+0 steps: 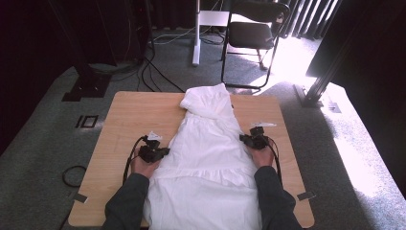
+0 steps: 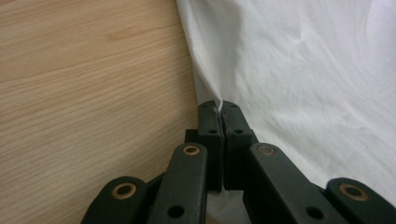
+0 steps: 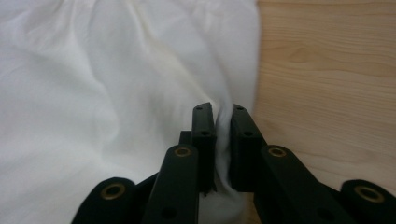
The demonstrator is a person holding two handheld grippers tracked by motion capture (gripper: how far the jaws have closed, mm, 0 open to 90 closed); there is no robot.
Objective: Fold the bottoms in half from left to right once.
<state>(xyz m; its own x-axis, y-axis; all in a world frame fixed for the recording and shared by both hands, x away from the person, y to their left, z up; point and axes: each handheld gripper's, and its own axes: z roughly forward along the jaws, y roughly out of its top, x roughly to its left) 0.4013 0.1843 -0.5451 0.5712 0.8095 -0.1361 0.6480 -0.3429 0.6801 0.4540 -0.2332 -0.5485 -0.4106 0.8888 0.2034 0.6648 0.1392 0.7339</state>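
White garment (image 1: 207,158) spread lengthwise down middle of wooden surface (image 1: 129,115), collar end far, hem hanging over near edge. Left gripper (image 1: 162,152) at garment's left edge, jaws clamped tight on a pinch of fabric, confirmed in left gripper view (image 2: 223,112). Right gripper (image 1: 245,139) at right edge, jaws nearly together with a fold of cloth pressed between them (image 3: 223,116). Step in hand, by judgement: both side edges seized, ready for a fold or lift. Next move likely calls for raising both edges evenly, keeping both grips firm, guarding against thin fabric slipping free.
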